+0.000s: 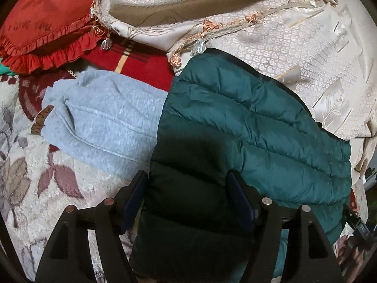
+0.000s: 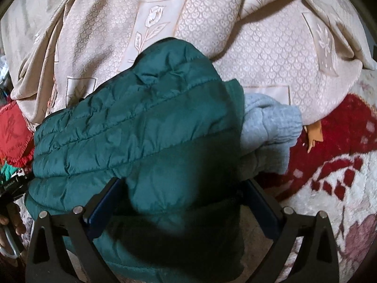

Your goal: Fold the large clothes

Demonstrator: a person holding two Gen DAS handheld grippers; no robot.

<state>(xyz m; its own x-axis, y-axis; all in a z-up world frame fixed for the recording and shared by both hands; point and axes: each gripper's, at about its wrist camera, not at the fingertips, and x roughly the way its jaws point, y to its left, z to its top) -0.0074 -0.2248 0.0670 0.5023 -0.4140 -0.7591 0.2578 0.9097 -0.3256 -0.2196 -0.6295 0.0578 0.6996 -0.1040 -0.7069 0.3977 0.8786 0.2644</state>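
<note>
A dark green quilted puffer jacket [image 1: 247, 127] lies folded on a floral blanket, partly over a light blue fleece garment [image 1: 106, 122]. My left gripper [image 1: 188, 188] is open, its fingers straddling the jacket's near edge. In the right wrist view the same jacket [image 2: 146, 127] fills the middle, with the blue garment [image 2: 271, 129] showing at its right. My right gripper [image 2: 183, 193] is open too, its jaws wide on either side of the jacket's near fold. The jacket hides the fingertips' lower parts.
A cream patterned bedspread [image 1: 282, 47] is bunched behind the jacket, also in the right wrist view [image 2: 212, 35]. A red frilled cushion [image 1: 47, 30] sits at the far left. The floral blanket [image 1: 35, 176] lies under everything, red-and-white at the right [image 2: 341, 165].
</note>
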